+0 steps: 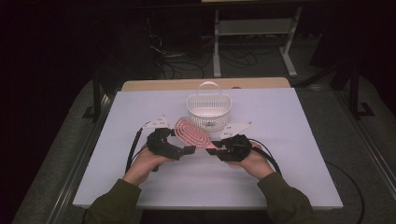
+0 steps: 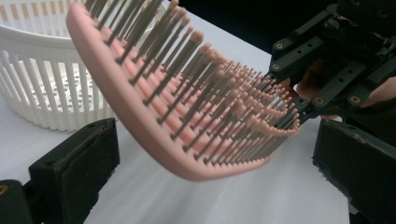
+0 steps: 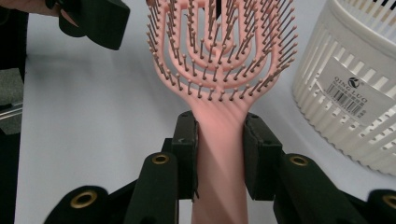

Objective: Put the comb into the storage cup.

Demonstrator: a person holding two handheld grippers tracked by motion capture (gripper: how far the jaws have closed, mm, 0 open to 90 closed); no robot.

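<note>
right claw [image 3: 218, 156] clamps hairbrush [image 3: 219, 60] handle; basket [image 3: 355, 88] label legible

the right tool [image 3: 218, 156] has the pink brush [image 1: 191, 132] jutting ahead of it, and just beyond the brush head the white basket [image 1: 209, 112] blocks the way forward. the left tool [image 1: 180, 150] sits close across from it, jaws spread either side of the brush head without touching, so little room remains between the two. behind and outward of each tool the tabletop [image 1: 289, 140] lies bare.
</note>
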